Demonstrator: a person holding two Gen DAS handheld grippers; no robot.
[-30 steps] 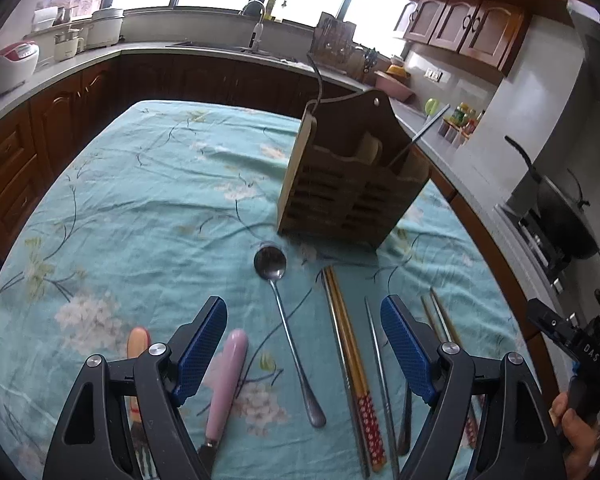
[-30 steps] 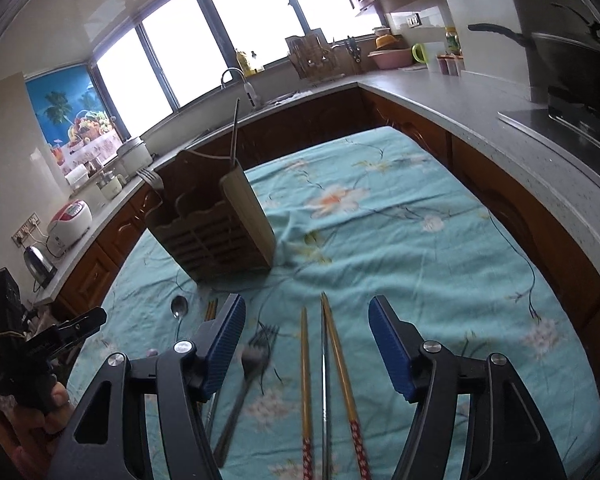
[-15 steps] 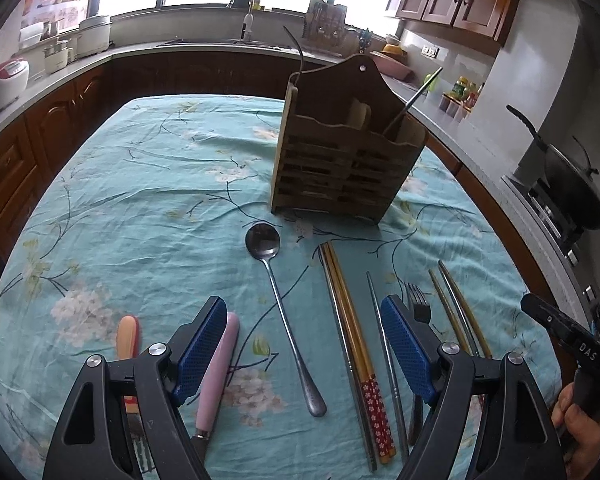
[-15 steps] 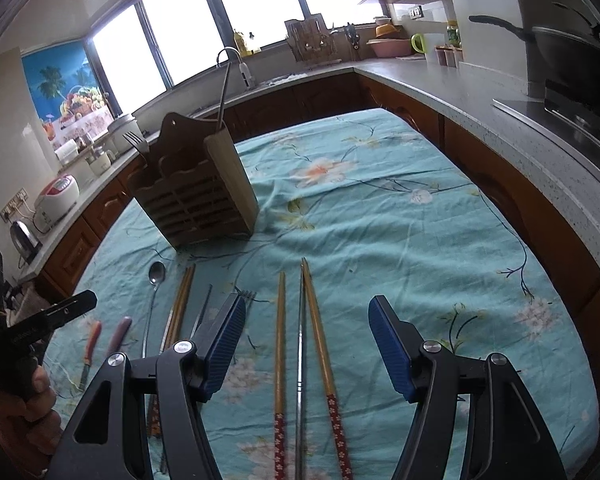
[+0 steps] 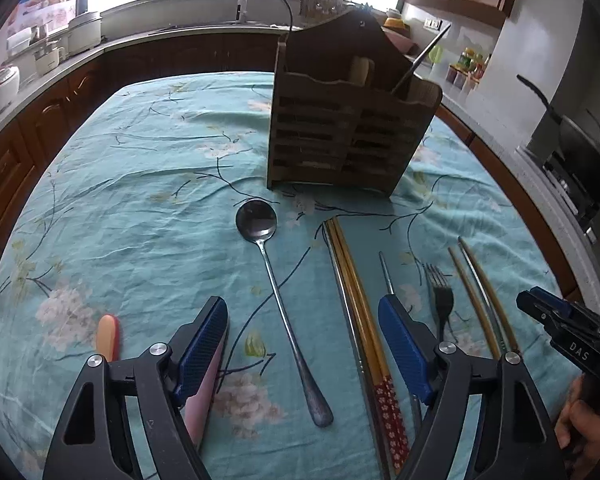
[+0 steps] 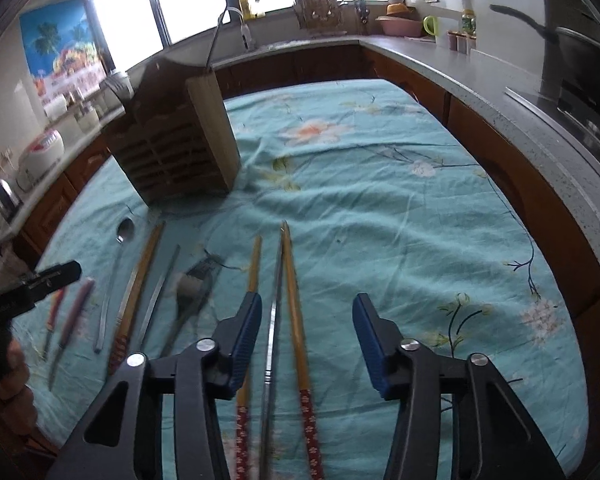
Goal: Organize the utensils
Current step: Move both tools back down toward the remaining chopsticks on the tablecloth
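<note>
Left gripper (image 5: 303,346): jaws wide apart, nothing held; hovers over near edge of surface, spoon handle and one chopstick pair lying between its fingers.
Right gripper (image 6: 306,338): jaws wide apart, nothing held; low over the chopsticks at right end of the row, metal one and one wooden one between its fingers.
Change: over the last second both cameras dropped and pulled back toward near edge; holder now sits farther up in both views, more of the utensil row visible. Right view is motion-blurred, so that arm is moving. No utensil has shifted.
Holder (image 5: 352,128): wooden slatted box, upright near middle of surface, far side of the row; a few items already stand in it, can't tell what they are.
Spoon (image 5: 278,280): flat on cloth, bowl toward holder, just in front of it.
Chopsticks (image 6: 288,300): several pairs lying parallel, tips toward holder, red-patterned ends toward near edge.
Fork (image 5: 441,300): flat, between the two chopstick groups.
Knives (image 5: 108,338): orange- and pink-handled, left end of row, near edge.
Surface (image 5: 140,184): teal flowered cloth, wrinkled.
Task meaning: looks like lining up for a pick; right gripper likely going for chopsticks. Nothing grasped yet, whole row still to load.
</note>
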